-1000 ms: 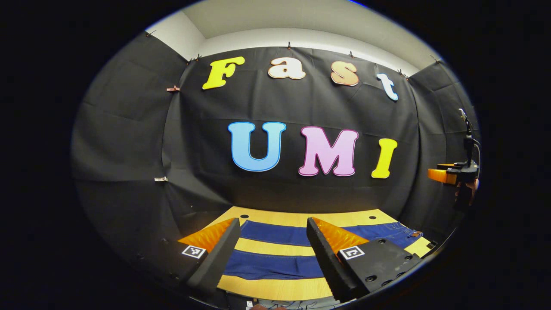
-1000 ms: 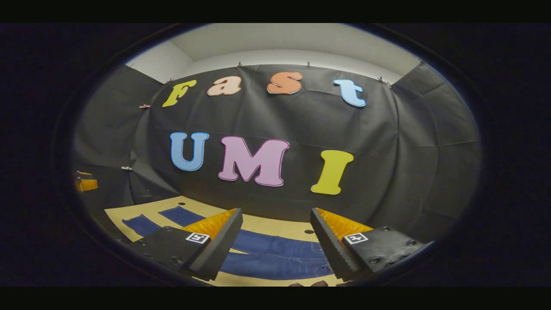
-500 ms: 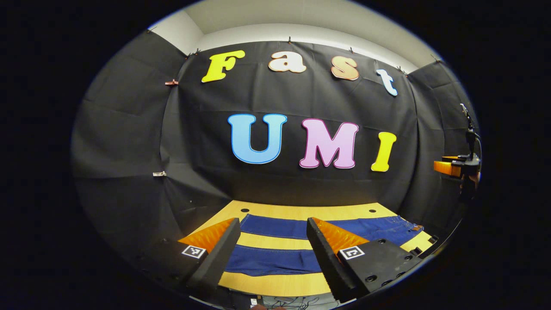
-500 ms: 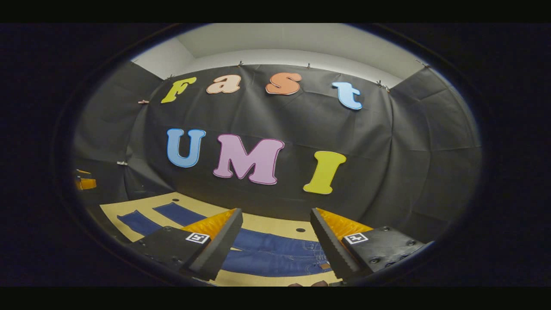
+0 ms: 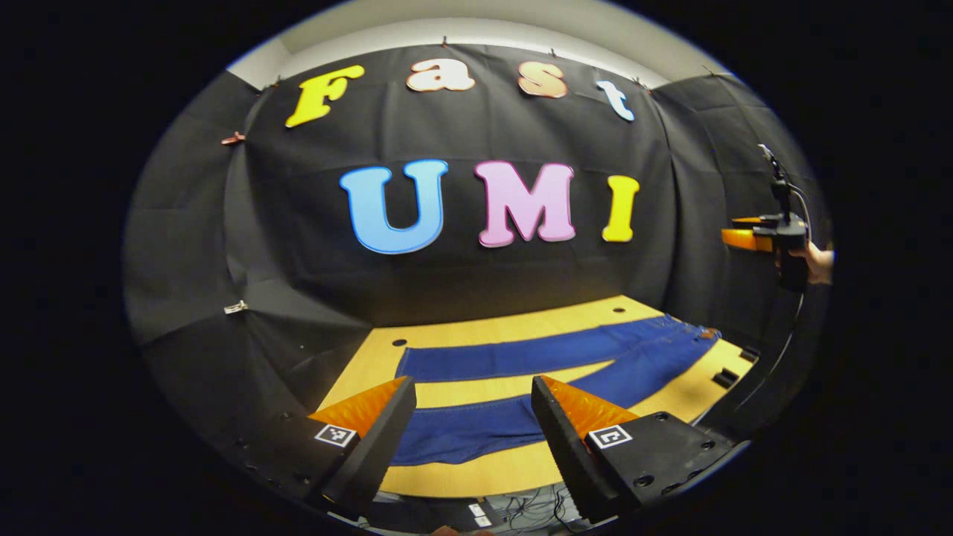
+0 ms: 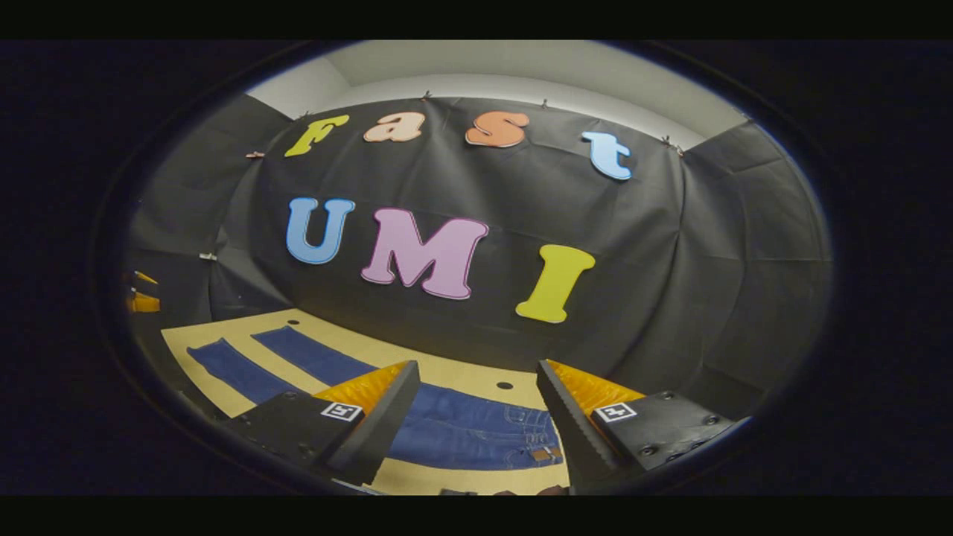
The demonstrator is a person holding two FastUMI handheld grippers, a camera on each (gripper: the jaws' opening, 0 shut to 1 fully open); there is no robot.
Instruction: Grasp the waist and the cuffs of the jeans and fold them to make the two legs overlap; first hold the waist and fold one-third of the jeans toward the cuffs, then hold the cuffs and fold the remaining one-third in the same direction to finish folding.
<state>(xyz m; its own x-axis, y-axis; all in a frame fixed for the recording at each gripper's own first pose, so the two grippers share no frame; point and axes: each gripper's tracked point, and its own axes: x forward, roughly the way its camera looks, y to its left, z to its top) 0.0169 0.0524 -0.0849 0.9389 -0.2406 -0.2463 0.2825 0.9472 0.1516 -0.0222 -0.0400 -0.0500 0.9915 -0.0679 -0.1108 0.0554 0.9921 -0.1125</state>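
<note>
Dark blue jeans (image 5: 521, 387) lie flat on the wooden table (image 5: 461, 476), legs spread apart, cuffs at the left end and waist (image 5: 689, 339) at the right end. My left gripper (image 5: 473, 432) hovers open above the near leg, close to its cuff. In the right gripper view the jeans (image 6: 461, 432) show their waist with a small leather patch, and my right gripper (image 6: 476, 424) hangs open above it. The right gripper (image 5: 752, 238) and the hand holding it also appear far right in the left gripper view.
The table (image 6: 223, 394) has small round holes near its far edge. Black cloth walls close in the back and sides. Cables hang below the table's near edge (image 5: 521, 514). A dark bracket (image 5: 726, 378) sits on the table's right edge.
Both grippers have risen and tipped downward, so more of the table and jeans shows. The left one also turned a little. Both stayed open; the jeans have not moved.
</note>
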